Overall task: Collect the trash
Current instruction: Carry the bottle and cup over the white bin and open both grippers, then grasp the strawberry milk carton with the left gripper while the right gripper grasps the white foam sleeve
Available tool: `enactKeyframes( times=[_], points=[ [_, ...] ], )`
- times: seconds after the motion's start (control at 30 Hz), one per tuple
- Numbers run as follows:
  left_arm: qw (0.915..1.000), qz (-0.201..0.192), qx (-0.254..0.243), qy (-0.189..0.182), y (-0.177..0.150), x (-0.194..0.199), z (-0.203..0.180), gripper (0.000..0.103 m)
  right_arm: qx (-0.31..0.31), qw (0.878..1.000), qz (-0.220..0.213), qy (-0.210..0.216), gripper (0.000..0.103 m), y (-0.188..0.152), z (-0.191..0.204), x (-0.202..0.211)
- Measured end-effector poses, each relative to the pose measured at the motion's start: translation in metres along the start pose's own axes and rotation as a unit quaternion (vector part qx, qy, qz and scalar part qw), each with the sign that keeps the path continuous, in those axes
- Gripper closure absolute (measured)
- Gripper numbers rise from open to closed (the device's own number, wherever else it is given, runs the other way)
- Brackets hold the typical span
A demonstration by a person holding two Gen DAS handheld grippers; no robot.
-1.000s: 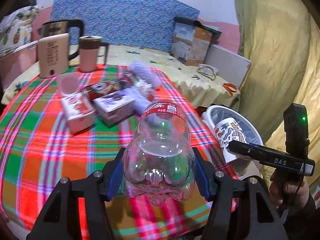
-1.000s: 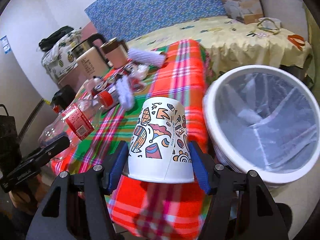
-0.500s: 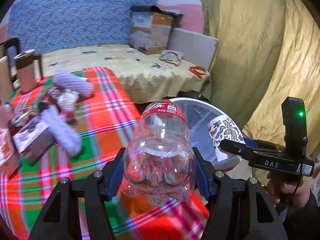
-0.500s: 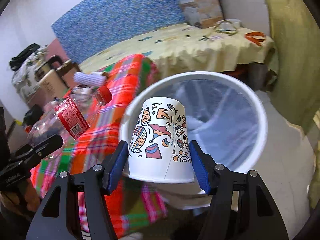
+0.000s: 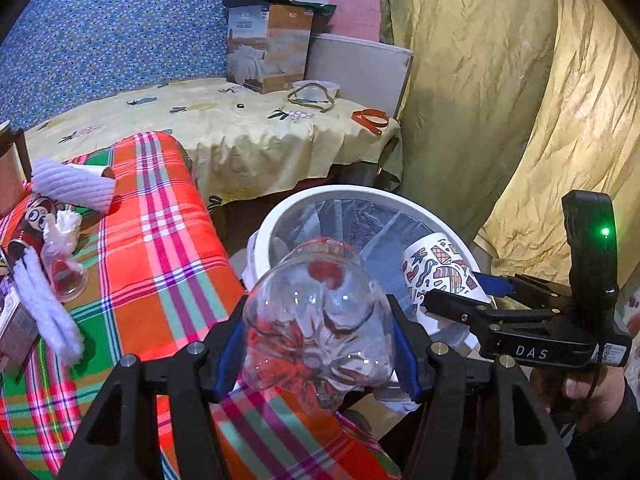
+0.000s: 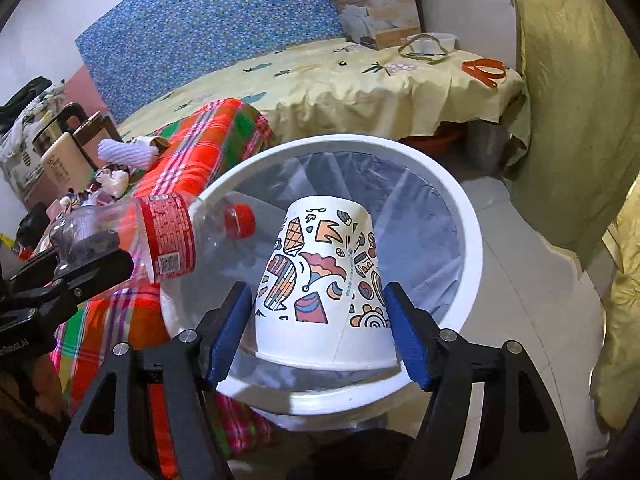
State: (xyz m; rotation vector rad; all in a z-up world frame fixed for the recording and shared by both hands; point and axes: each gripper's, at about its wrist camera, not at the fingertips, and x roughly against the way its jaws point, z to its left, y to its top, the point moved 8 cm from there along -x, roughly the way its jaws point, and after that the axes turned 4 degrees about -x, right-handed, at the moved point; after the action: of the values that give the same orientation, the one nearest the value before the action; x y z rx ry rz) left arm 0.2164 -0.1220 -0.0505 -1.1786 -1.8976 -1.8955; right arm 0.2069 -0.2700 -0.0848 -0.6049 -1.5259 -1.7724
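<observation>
My left gripper (image 5: 320, 344) is shut on a clear plastic bottle (image 5: 320, 320) with a red label and red cap, tipped cap-first over the rim of the white trash bin (image 5: 344, 194). My right gripper (image 6: 320, 332) is shut on an upside-down patterned paper cup (image 6: 324, 272), held over the open bin (image 6: 460, 208). In the right wrist view the bottle (image 6: 168, 240) pokes in from the left, cap over the bin. In the left wrist view the cup (image 5: 436, 268) and the right gripper show at the right.
The plaid-covered table (image 5: 160, 240) stands left of the bin with a white knit piece (image 5: 72, 184), small boxes and bits on it. A yellow-covered surface (image 5: 260, 128) with a cardboard box (image 5: 268, 48) lies behind. A yellow curtain (image 5: 500, 100) hangs at the right.
Both grippers have swung from the table over to the bin. The bottle is now tipped cap-down over the rim, and the cup is above the bin's opening.
</observation>
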Motion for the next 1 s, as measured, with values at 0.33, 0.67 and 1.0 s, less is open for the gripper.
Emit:
enactKeyframes(
  times=[0.33, 0.67, 1.0],
  points=[
    [0.9998, -0.020, 0.001, -0.004, 0.009, 0.004, -0.007, 0.035, -0.012, 1.000, -0.015, 0.000, 0.032, 0.004, -0.005, 0.003],
    [0.9992, -0.030, 0.021, 0.015, -0.004, 0.027, 0.007, 0.035, 0.000, 0.999, -0.040, 0.015, 0.032, 0.006, 0.011, 0.021],
    [0.9956, -0.034, 0.063, 0.060, -0.037, 0.061, 0.038, 0.035, 0.039, 0.996, -0.019, 0.072, 0.032, -0.012, 0.057, 0.024]
  ],
)
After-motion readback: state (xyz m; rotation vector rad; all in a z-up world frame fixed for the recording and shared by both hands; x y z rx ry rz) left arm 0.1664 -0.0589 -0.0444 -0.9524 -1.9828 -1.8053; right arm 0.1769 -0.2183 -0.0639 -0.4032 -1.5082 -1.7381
